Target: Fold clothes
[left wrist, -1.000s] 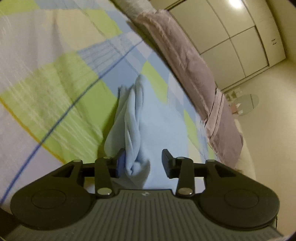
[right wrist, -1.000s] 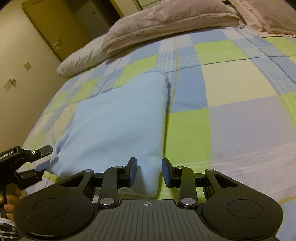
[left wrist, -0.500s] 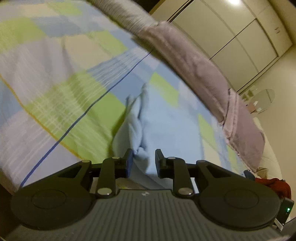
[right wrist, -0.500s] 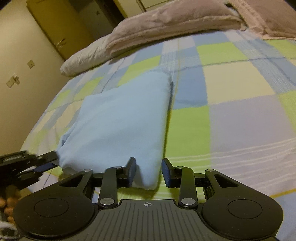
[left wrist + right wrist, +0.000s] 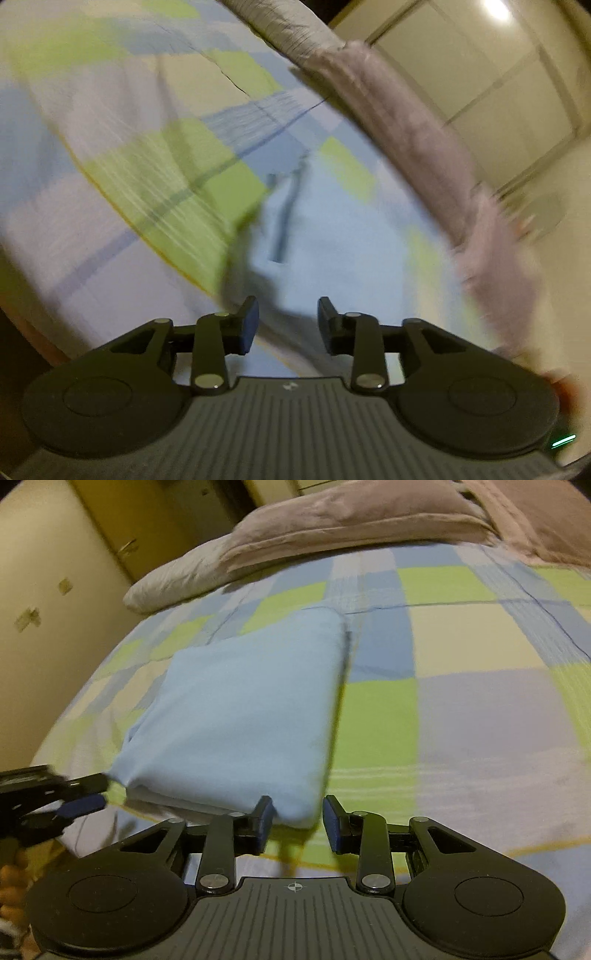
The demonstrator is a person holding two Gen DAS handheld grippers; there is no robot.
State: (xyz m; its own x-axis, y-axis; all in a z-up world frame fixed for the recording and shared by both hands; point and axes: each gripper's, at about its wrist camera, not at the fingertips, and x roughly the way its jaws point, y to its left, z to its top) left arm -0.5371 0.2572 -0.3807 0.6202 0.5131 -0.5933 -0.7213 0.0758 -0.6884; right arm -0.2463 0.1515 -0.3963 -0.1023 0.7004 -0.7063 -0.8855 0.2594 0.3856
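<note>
Where the right wrist view looks across the bed, I see the light blue garment [image 5: 240, 709] folded into a rough rectangle on the checked bedspread [image 5: 461, 709]. Its long axis runs from the lower centre of the frame up toward the pillows [image 5: 332, 528] at the top, leaning slightly right. Its near right corner lies between the fingers of my right gripper [image 5: 297, 819]; the jaws stand apart, and I cannot tell whether the pads press the cloth. My left gripper [image 5: 86, 794] enters at the lower left edge, its tips at the garment's near left corner. Most of that gripper is cut off by the frame, and part of a hand [image 5: 11, 878] shows below it.

From the left wrist view everything is smeared by motion blur. The garment [image 5: 332, 243] reads as a pale blue strip running up from between the fingers toward the centre, with a dark crease along it. The left jaws have just been opening and stand parted, with cloth loosely between them and no pad visibly pressing.
</note>
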